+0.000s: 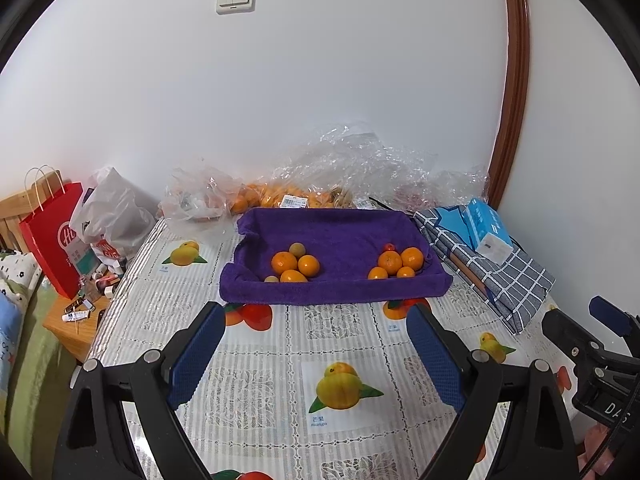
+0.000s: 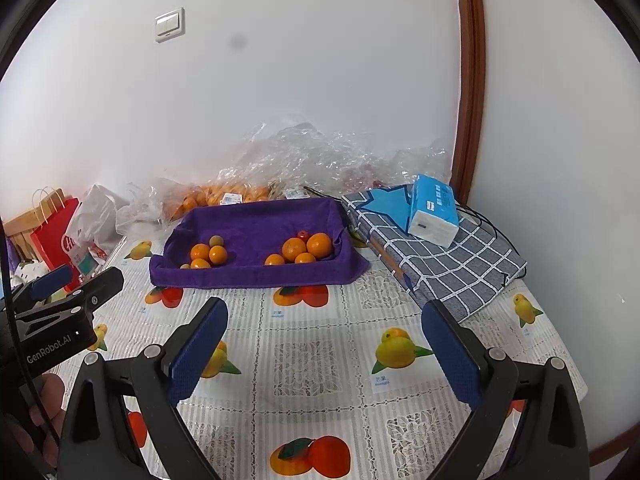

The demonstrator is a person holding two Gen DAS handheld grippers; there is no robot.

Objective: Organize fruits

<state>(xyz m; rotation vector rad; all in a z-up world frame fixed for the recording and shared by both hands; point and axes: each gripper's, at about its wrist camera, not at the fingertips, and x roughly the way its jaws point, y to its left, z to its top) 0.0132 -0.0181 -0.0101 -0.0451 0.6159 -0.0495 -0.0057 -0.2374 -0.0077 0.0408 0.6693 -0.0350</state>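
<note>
A tray lined with a purple towel (image 1: 340, 236) (image 2: 260, 220) sits on the table near the wall. In its left part lie several oranges (image 1: 296, 266) (image 2: 208, 255) with small green-brown fruits. Its right part holds more oranges (image 1: 396, 262) (image 2: 304, 249) and a small red fruit (image 1: 388, 247) (image 2: 303, 235). My left gripper (image 1: 316, 324) hovers open over the tablecloth in front of the tray, nothing between its fingers. My right gripper (image 2: 324, 320) is likewise open and empty, short of the tray.
Clear plastic bags (image 1: 352, 168) (image 2: 304, 152) with more oranges lie behind the tray. A folded checked cloth (image 1: 492, 272) (image 2: 436, 256) with a tissue pack (image 1: 486, 228) (image 2: 434, 210) lies to the right. A red paper bag (image 1: 52, 236) stands left, beyond the table edge.
</note>
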